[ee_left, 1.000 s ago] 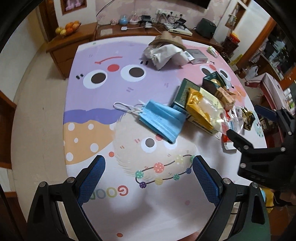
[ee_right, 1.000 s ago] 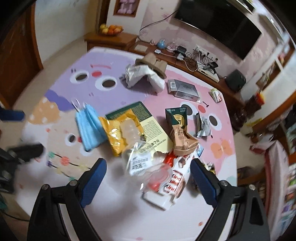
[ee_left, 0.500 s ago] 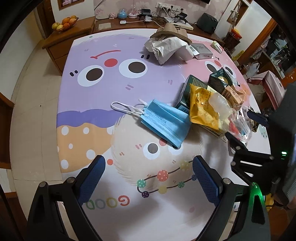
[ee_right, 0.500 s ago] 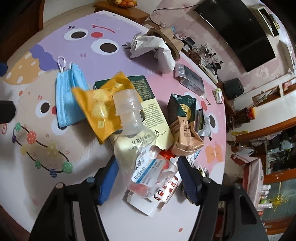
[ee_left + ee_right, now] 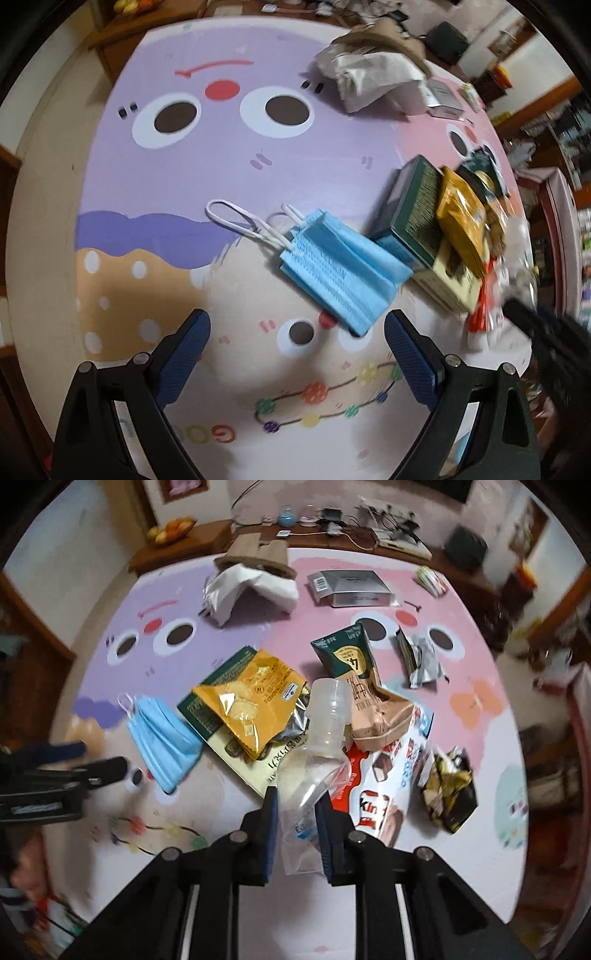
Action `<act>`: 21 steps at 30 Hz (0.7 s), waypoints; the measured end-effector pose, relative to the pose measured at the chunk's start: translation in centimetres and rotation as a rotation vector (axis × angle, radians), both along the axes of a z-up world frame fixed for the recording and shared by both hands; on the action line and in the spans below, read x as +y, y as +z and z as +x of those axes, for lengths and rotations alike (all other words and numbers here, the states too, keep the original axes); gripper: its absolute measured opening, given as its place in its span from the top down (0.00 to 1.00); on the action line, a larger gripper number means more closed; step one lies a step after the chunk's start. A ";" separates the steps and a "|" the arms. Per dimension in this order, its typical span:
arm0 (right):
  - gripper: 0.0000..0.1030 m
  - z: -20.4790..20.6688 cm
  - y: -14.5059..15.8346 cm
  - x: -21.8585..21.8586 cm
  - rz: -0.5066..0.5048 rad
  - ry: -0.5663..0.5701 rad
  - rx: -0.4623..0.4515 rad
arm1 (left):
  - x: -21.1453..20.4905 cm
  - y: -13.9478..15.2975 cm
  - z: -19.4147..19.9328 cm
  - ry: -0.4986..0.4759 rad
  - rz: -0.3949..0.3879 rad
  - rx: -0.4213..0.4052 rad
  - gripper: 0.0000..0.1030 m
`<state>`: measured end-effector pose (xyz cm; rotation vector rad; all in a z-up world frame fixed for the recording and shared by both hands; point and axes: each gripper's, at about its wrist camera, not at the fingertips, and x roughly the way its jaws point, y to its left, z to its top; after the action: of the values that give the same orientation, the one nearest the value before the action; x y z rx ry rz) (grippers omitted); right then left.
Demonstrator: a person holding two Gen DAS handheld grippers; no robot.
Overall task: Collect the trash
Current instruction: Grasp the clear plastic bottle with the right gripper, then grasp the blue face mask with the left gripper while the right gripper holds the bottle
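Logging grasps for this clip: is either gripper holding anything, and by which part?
The right gripper, whose jaws have just been closing, pinches the clear plastic bottle by its crumpled lower body. The left gripper is open above the blue face mask, holding nothing.

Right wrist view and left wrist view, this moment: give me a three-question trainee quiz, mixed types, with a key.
1. True or false: the right gripper is shut on the clear plastic bottle.
2. Multiple choice: what lies just ahead of the open left gripper? A) a silver box B) a blue face mask C) a fruit bowl
3. Fill in: the yellow snack bag lies on top of the dark green ____.

Key
1. True; its jaws have just been closing and now squeeze the bottle's body.
2. B, the blue face mask, lying on the table, not yet touched.
3. Box.
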<state>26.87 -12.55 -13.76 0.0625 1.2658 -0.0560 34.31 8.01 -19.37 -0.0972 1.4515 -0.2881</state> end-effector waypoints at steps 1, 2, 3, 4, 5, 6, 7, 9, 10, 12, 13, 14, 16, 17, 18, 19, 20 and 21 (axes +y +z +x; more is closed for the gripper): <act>0.81 -0.1 0.1 -0.2 0.019 -0.014 -0.008 | -0.1 -0.4 0.4 0.018 -0.008 0.017 0.08; 0.81 -0.1 0.3 -0.2 0.029 -0.022 -0.013 | -0.2 -0.6 0.7 0.031 -0.018 0.028 0.08; 0.81 -0.2 0.4 -0.3 0.038 -0.028 -0.020 | -0.2 -0.8 1.0 0.044 -0.028 0.036 0.08; 0.81 -0.3 0.5 -0.3 0.050 -0.033 -0.027 | -0.3 -0.9 1.3 0.060 -0.045 0.044 0.08; 0.81 -0.4 0.6 -0.2 0.056 -0.035 -0.032 | -0.4 -0.9 1.5 0.075 -0.059 0.047 0.08; 0.81 -0.5 0.8 -0.2 0.063 -0.037 -0.039 | -0.5 -0.9 1.7 0.086 -0.068 0.049 0.08; 0.81 -0.4 0.8 -0.3 0.067 -0.037 -0.043 | -0.7 -0.9 1.9 0.101 -0.082 0.051 0.08; 0.81 -0.5 1.0 -0.2 0.070 -0.038 -0.054 | -1.1 -1.0 2.3 0.124 -0.081 0.058 0.08; 0.81 -0.5 1.1 -0.3 0.072 -0.039 -0.057 | -1.3 -1.3 2.5 0.134 -0.071 0.068 0.08; 0.81 -0.6 1.1 -0.4 0.088 -0.046 -0.062 | -1.8 -1.9 3.0 0.158 -0.050 0.088 0.08; 0.81 -0.6 1.1 -0.5 0.093 -0.050 -0.065 | -1.9 -2.2 3.1 0.175 -0.039 0.096 0.08; 0.81 -0.6 1.1 -0.6 0.096 -0.052 -0.067 | -2.1 -2.5 3.4 0.186 -0.033 0.100 0.08; 0.81 -0.8 1.1 -0.6 0.099 -0.056 -0.071 | -2.5 -2.9 3.6 0.203 -0.005 0.099 0.09; 0.81 -0.8 1.1 -0.6 0.100 -0.058 -0.073 | -2.8 -2.9 3.6 0.203 0.008 0.085 0.10; 0.81 -0.9 1.1 -0.6 0.103 -0.060 -0.075 | -3.1 -3.0 3.7 0.196 0.025 0.079 0.10; 0.81 -1.0 1.0 -0.7 0.107 -0.062 -0.076 | -3.6 -3.1 3.7 0.187 0.049 0.076 0.11; 0.81 -1.1 1.0 -0.8 0.111 -0.065 -0.076 | -3.9 -3.1 3.8 0.182 0.070 0.071 0.13; 0.81 -1.2 0.9 -0.8 0.115 -0.069 -0.075 | -4.3 -3.1 3.7 0.173 0.096 0.062 0.18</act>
<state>25.68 -13.37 -12.84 0.2052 1.1906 -0.0399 38.04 3.66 -22.49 -0.1535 1.5059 -0.0744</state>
